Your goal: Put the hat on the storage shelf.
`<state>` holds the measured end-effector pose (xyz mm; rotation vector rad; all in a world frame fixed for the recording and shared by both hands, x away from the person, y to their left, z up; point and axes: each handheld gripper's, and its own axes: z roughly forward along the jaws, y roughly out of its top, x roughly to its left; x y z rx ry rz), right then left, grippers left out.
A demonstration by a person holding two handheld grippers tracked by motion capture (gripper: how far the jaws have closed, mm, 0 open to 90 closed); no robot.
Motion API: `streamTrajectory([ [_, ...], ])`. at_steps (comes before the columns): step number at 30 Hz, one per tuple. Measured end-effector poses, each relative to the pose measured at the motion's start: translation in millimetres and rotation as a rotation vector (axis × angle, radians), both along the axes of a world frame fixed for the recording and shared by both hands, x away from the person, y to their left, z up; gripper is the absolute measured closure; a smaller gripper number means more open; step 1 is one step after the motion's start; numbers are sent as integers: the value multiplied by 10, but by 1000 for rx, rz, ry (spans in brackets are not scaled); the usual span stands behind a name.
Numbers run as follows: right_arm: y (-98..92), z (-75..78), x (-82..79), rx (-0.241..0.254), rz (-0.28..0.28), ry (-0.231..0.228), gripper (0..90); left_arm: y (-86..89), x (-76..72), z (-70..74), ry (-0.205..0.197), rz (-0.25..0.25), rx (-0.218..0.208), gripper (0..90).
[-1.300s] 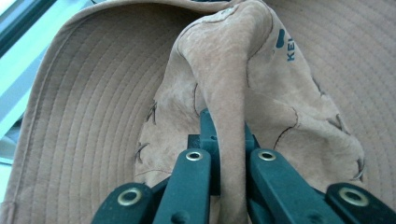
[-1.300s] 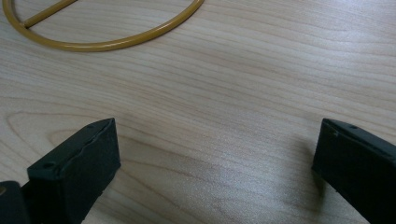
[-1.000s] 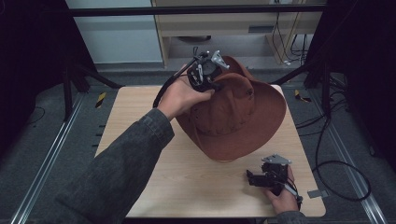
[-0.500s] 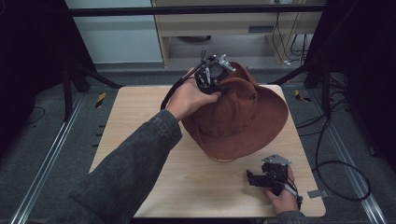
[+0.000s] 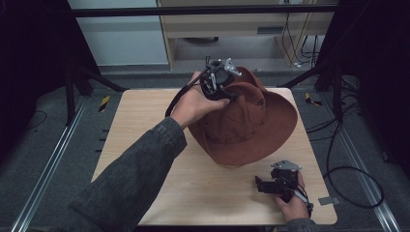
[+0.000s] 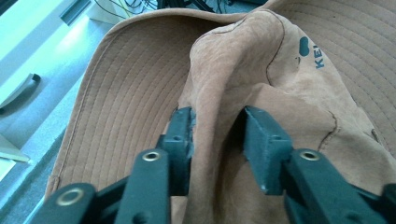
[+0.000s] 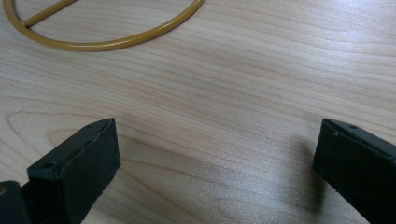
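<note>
Left gripper (image 5: 231, 92) sits on the crown of the brown hat (image 5: 251, 125), its jaws just opening; in the left gripper view a fold of suede (image 6: 219, 116) stands between them, one pad apart from it. That hat lies toward the table's (image 5: 145, 121) far right corner. Near the front right corner, the right gripper (image 5: 263, 186) rests with jaws spread wide over bare wood, a yellow ring (image 7: 107, 44) beyond.

Left tongs (image 6: 217, 135) newly parted on hat (image 6: 261, 70)
</note>
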<state>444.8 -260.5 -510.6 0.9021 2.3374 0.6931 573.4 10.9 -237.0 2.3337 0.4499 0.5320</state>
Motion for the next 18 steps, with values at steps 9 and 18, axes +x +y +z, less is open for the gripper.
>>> streamTrajectory([
  [9,0,0,0,0,0,0,7,11,-51,28,-18,4,-1,461],
  [18,0,0,0,0,0,0,7,41,-69,32,-10,4,-19,346],
])
